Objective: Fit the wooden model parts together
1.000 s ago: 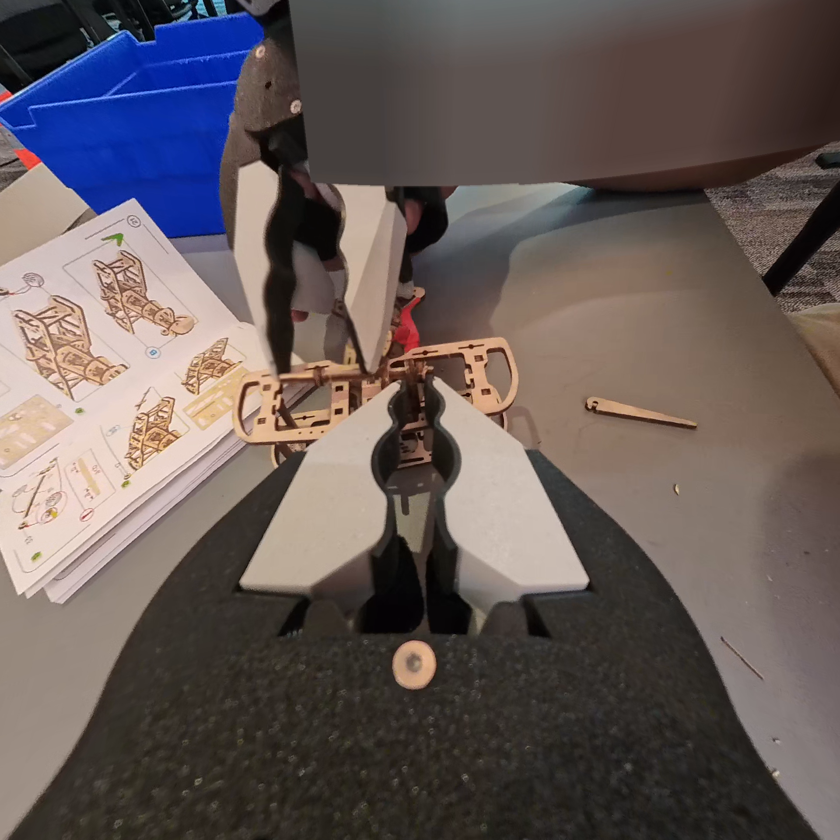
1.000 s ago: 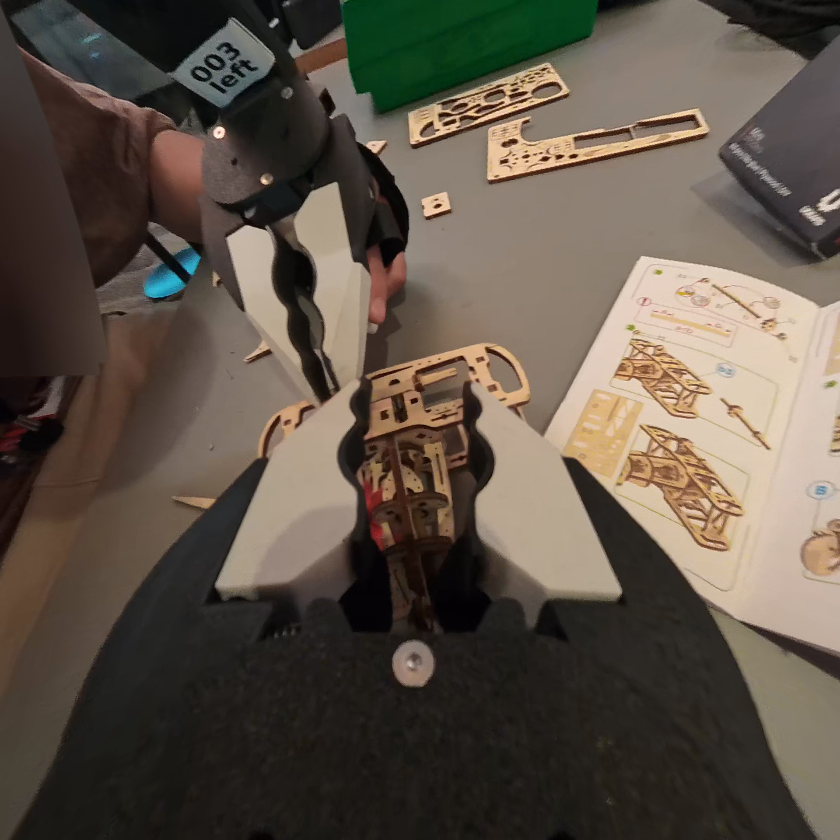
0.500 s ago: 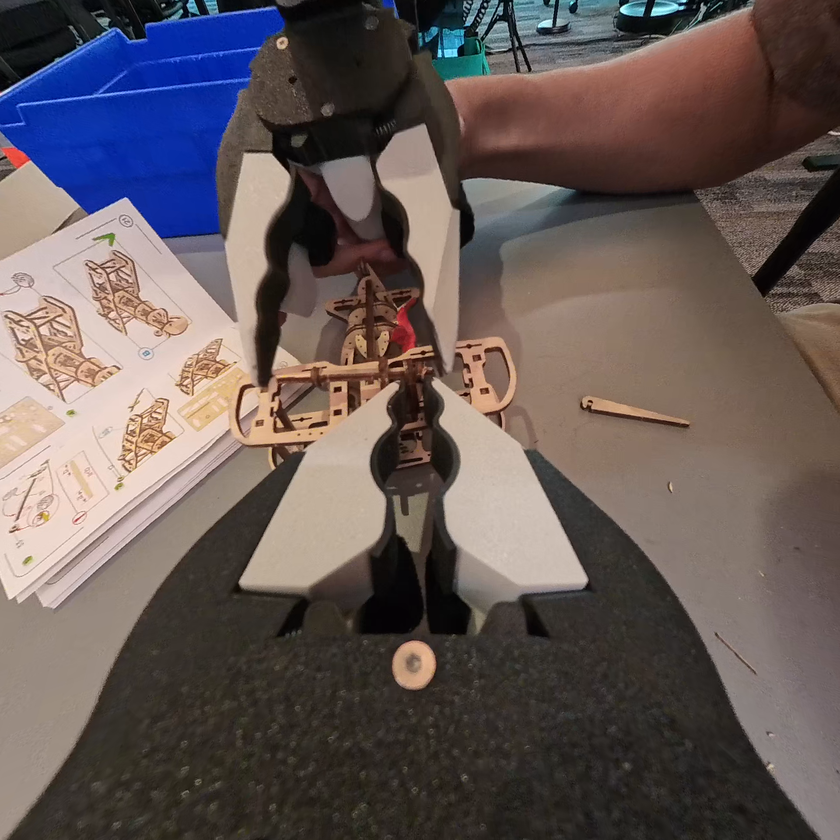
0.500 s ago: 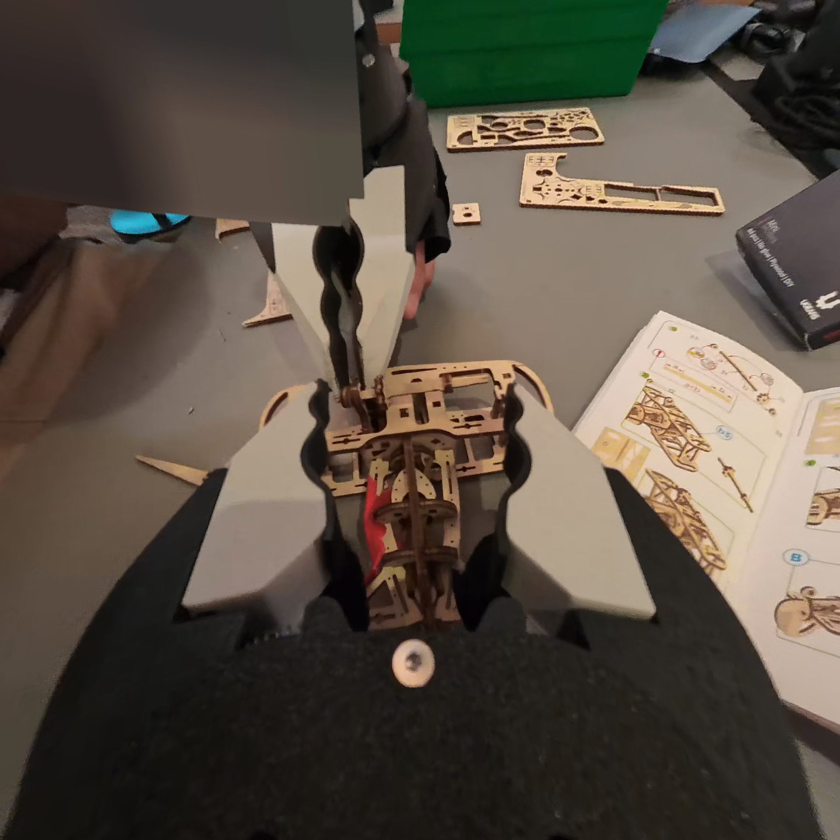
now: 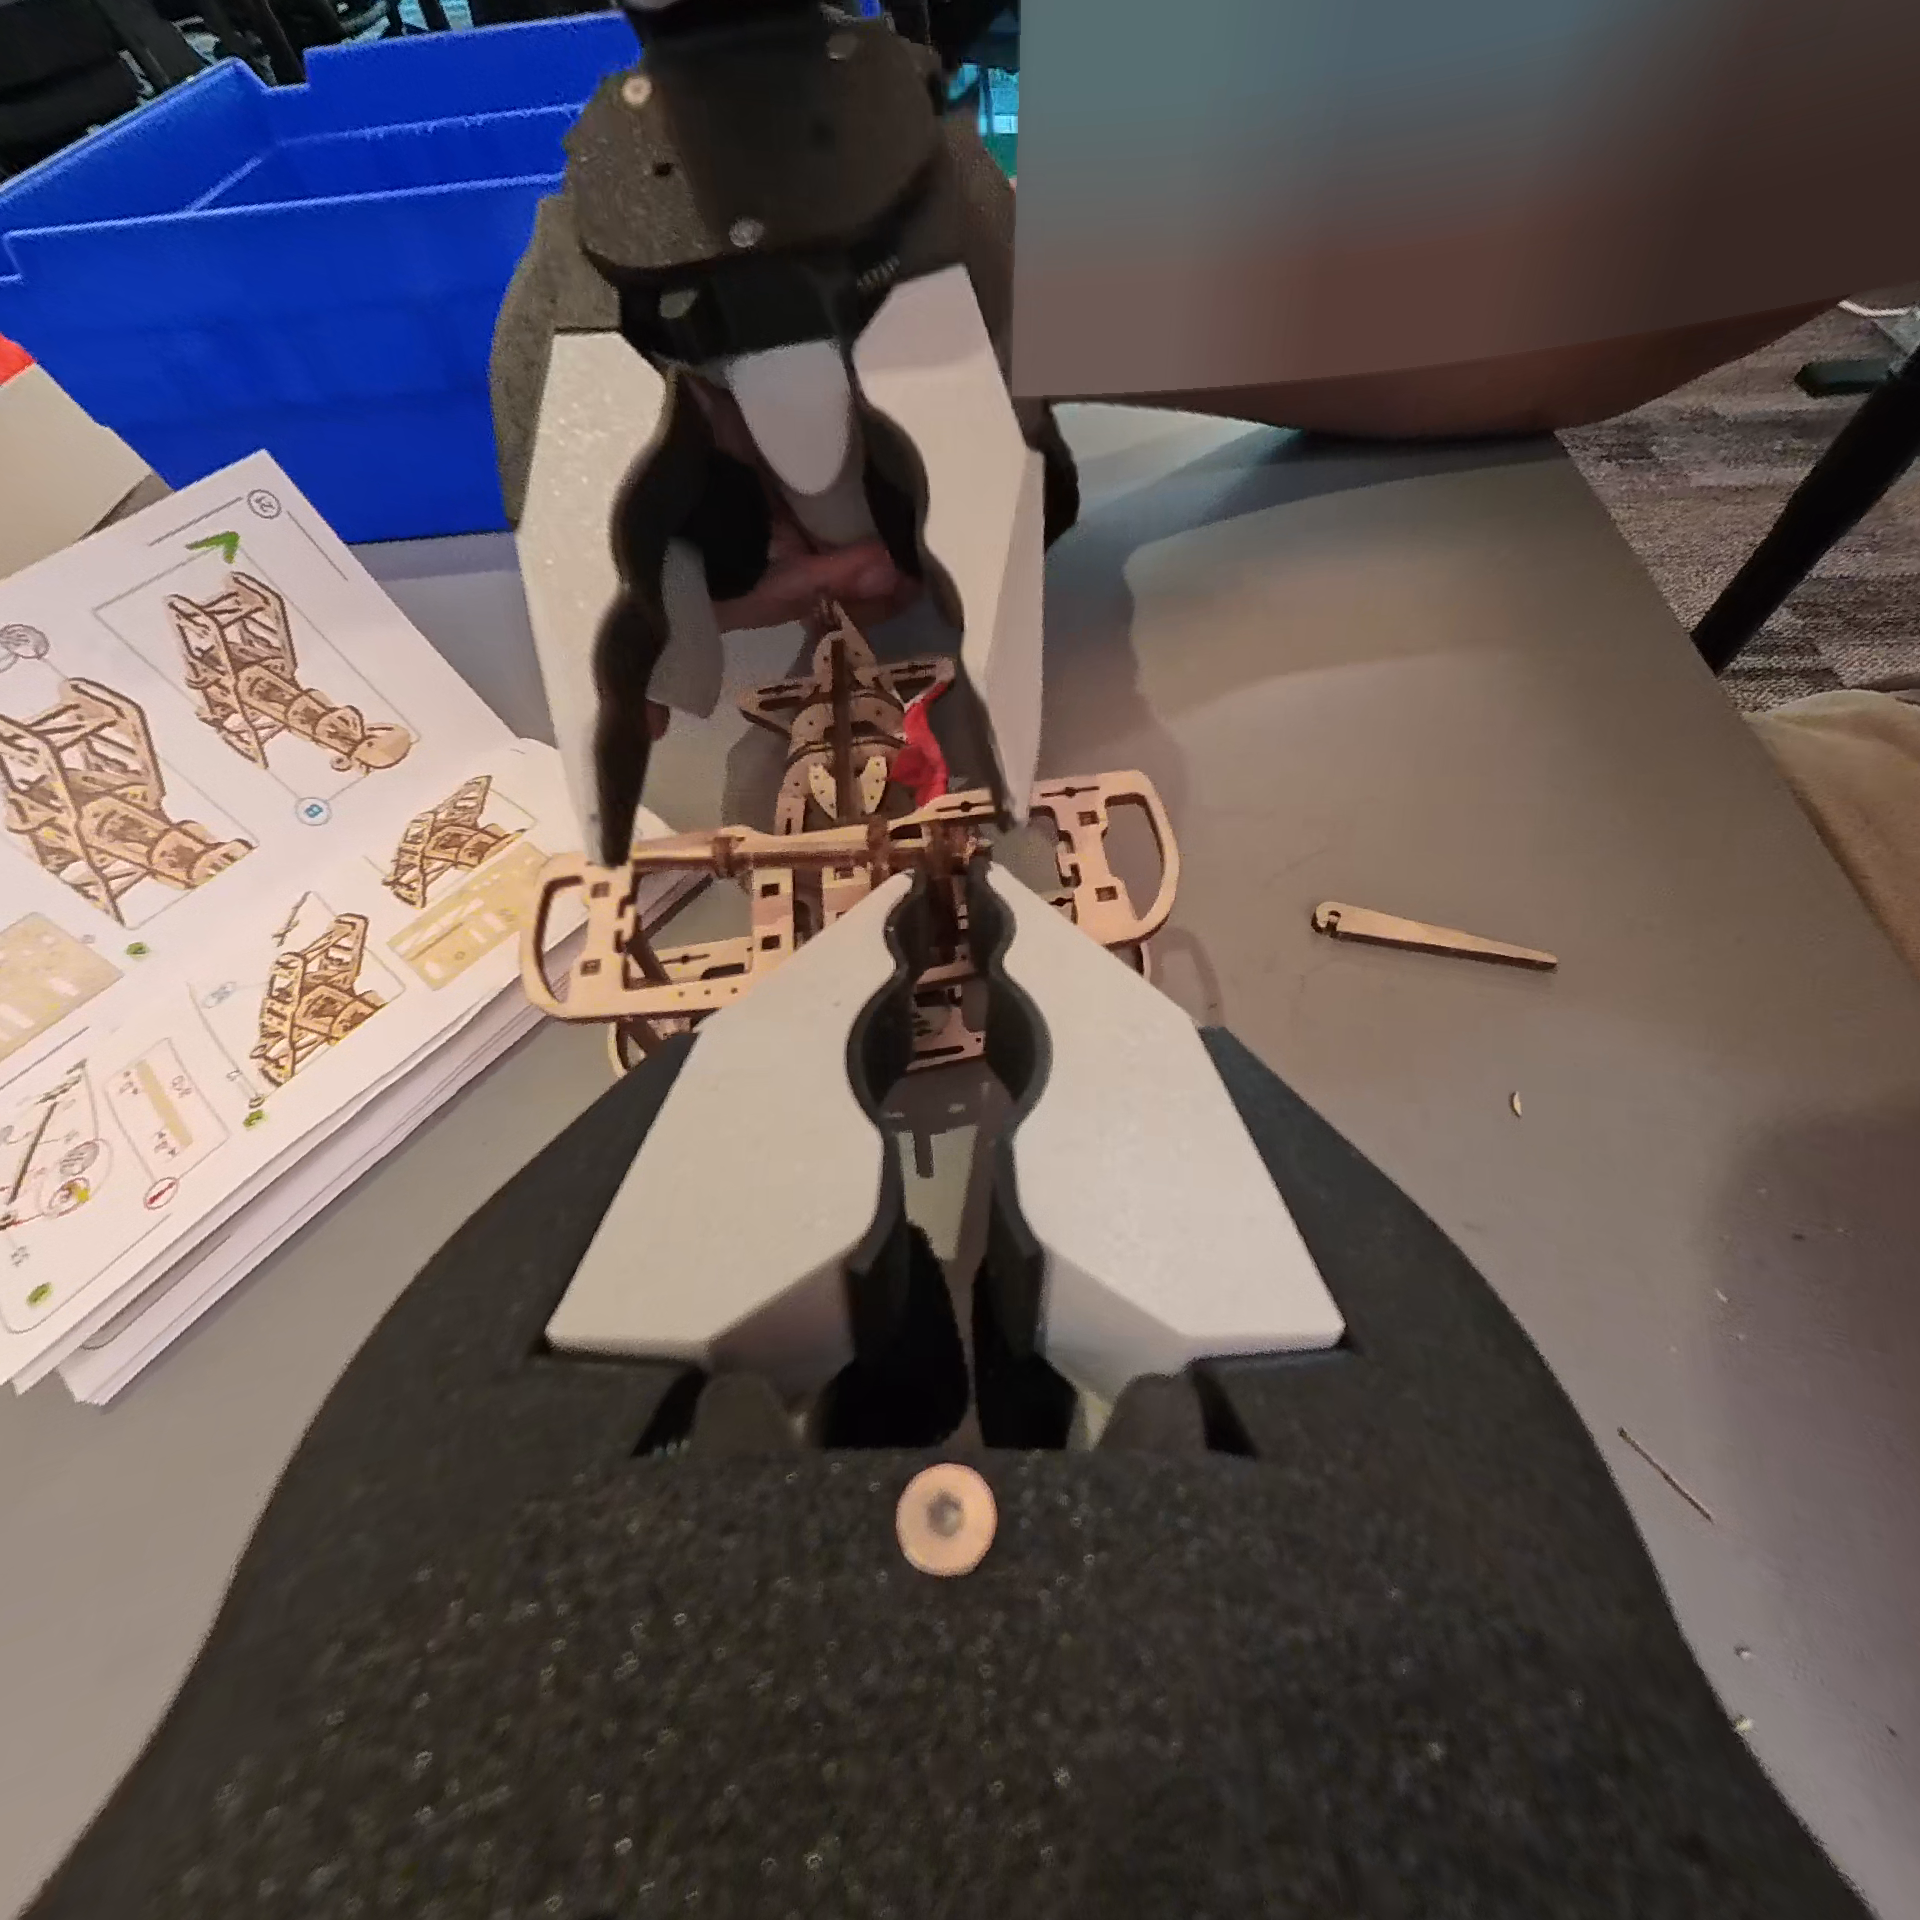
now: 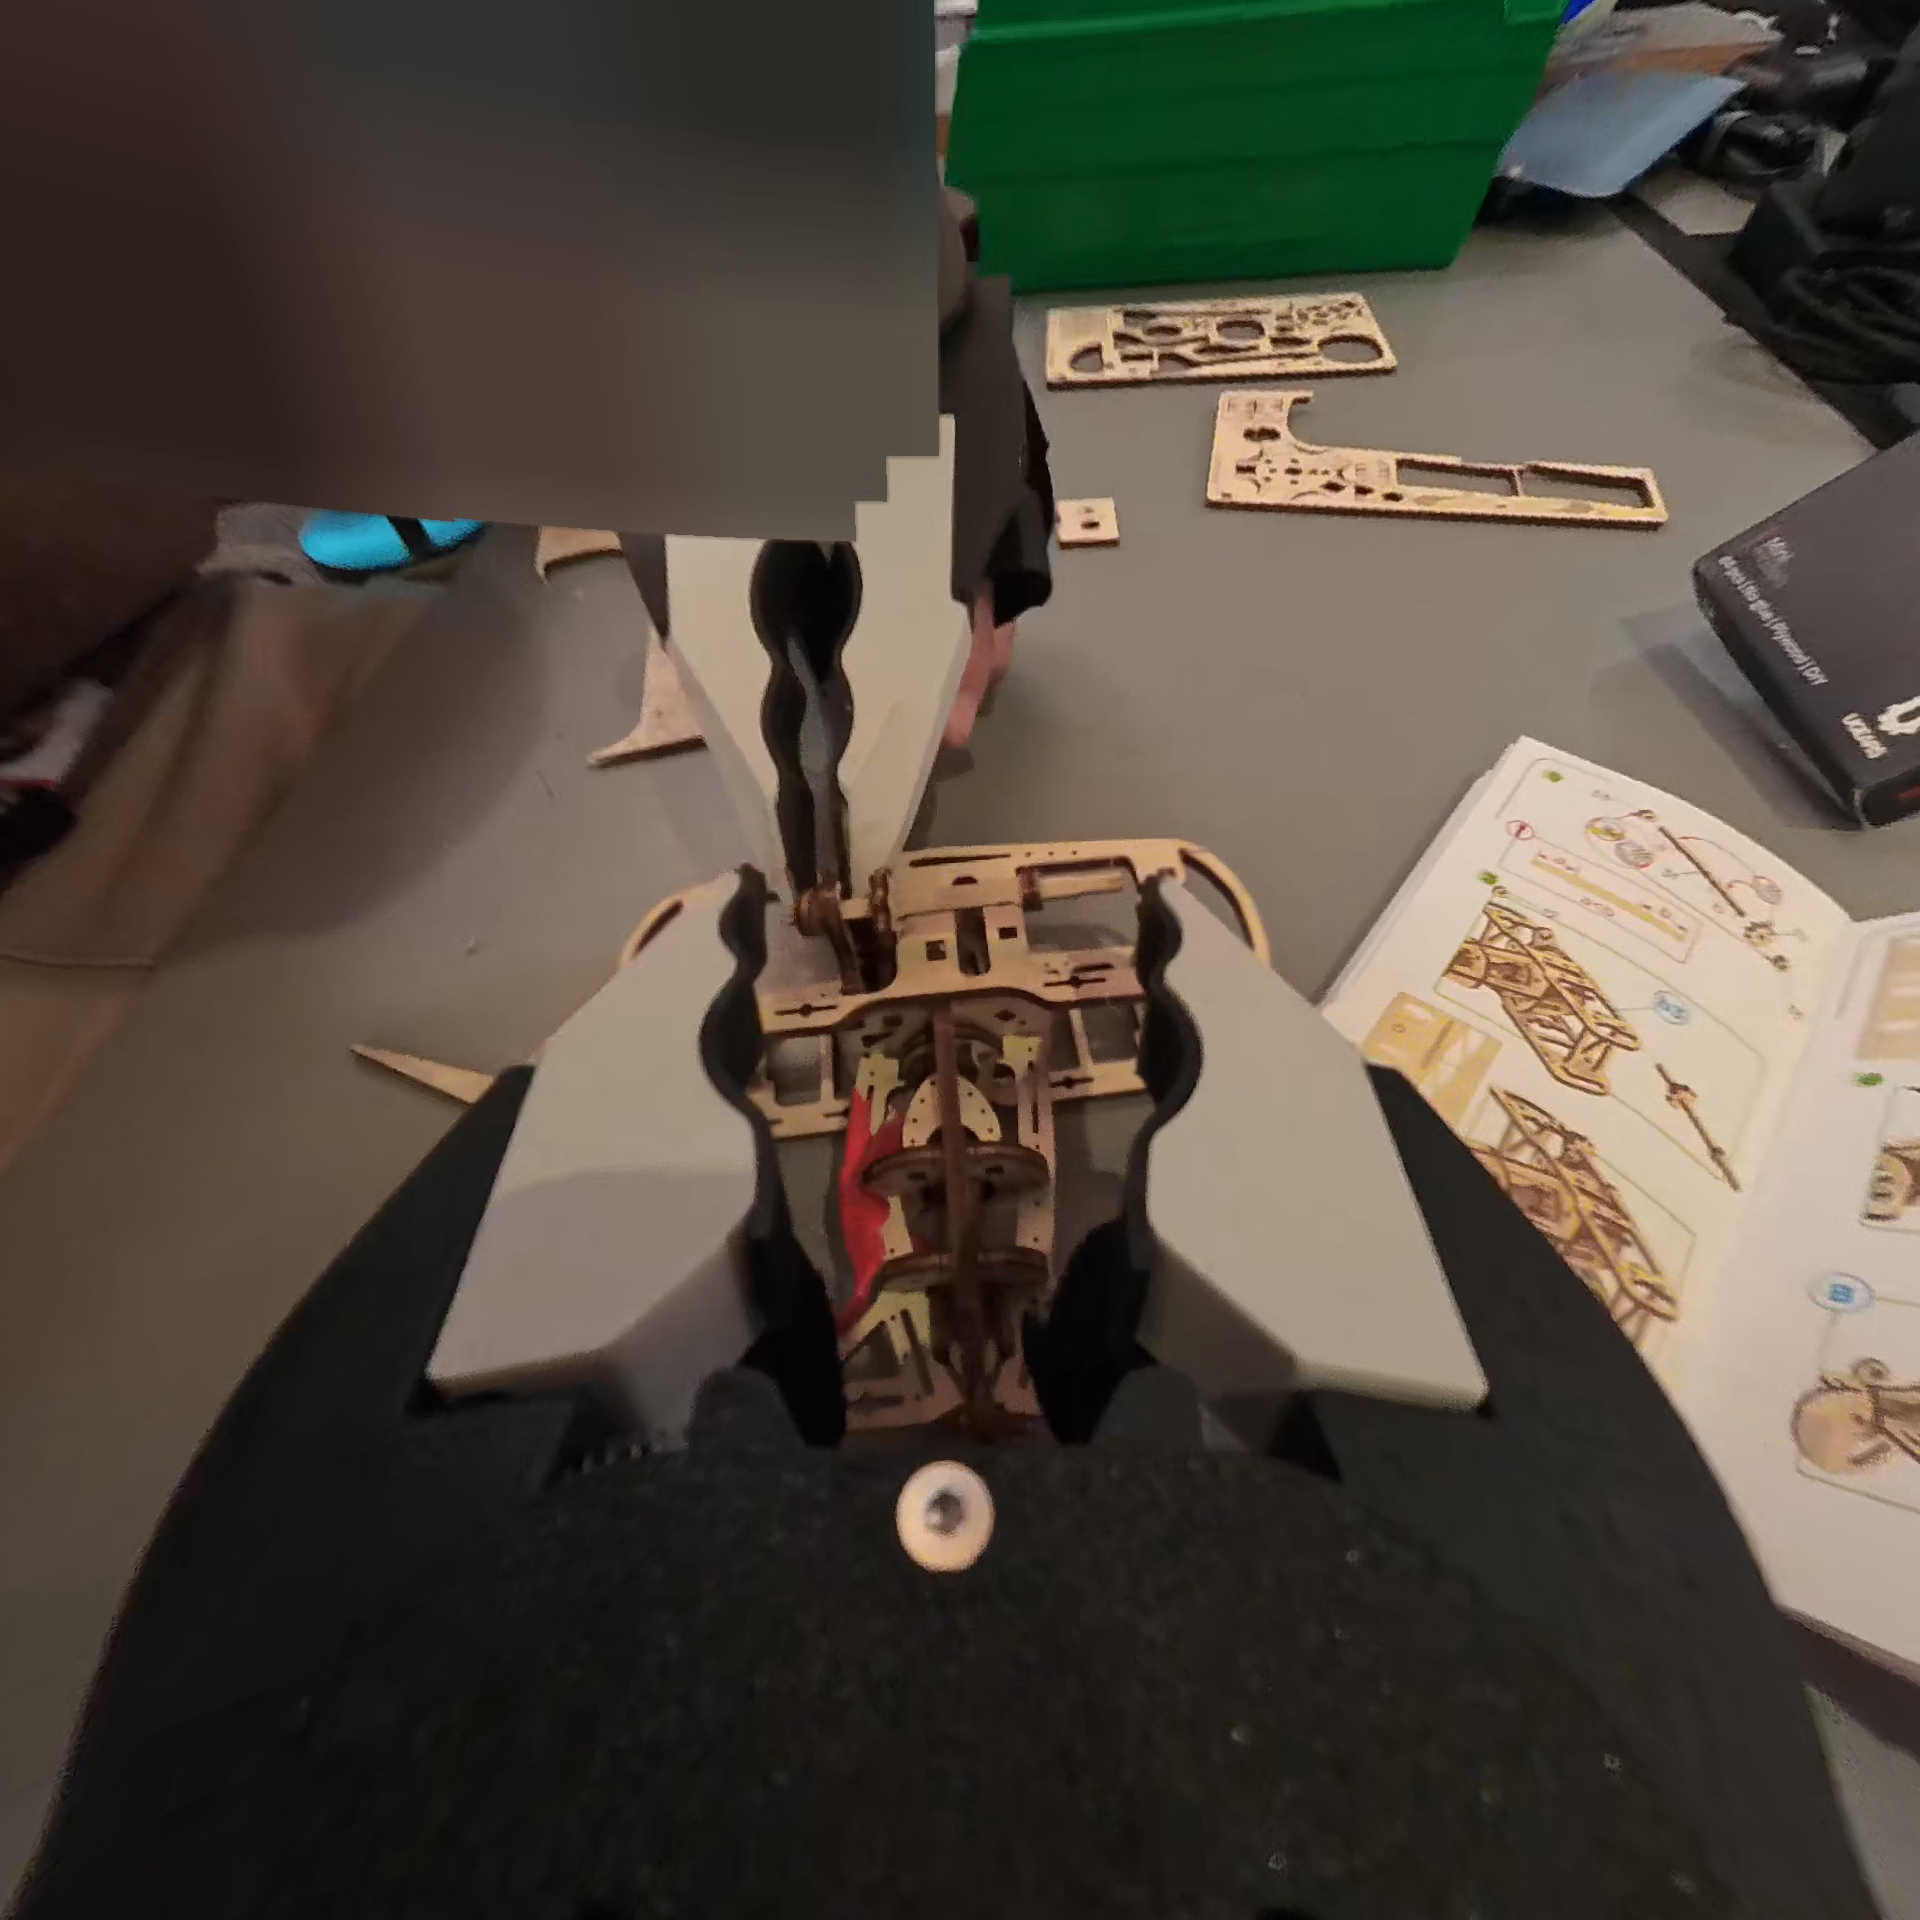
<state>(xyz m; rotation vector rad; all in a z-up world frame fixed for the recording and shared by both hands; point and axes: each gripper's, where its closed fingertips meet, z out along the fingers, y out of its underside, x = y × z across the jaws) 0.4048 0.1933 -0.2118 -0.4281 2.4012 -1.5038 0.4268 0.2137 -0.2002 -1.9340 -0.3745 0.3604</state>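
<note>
A wooden biplane model [image 5: 769, 894] with a red scrap [image 5: 920, 764] on its body lies on the grey table. My left gripper [image 5: 943, 883] is shut on a small wooden piece at the model's upper wing. In the right wrist view the left gripper [image 6: 821, 894] comes down from the far side and pinches that piece. My right gripper [image 6: 954, 914] is open, its jaws standing on either side of the model's body [image 6: 966, 1143] with the tips at the wing. The left wrist view shows the right gripper [image 5: 810, 831] from the front, open over the model.
An open instruction booklet [image 5: 208, 883] lies beside the model, also in the right wrist view [image 6: 1610, 1039]. There is a blue bin [image 5: 291, 312], a green bin [image 6: 1226, 135], two punched wooden sheets [image 6: 1216, 338] [image 6: 1434, 478], a black box [image 6: 1829, 644] and a loose tapered wooden piece [image 5: 1434, 940]. Both grippers' tips are close together, under 4 cm apart.
My right gripper, shut on the model's body one second ago, has opened wide around it. My left gripper has stayed shut at the wing.
</note>
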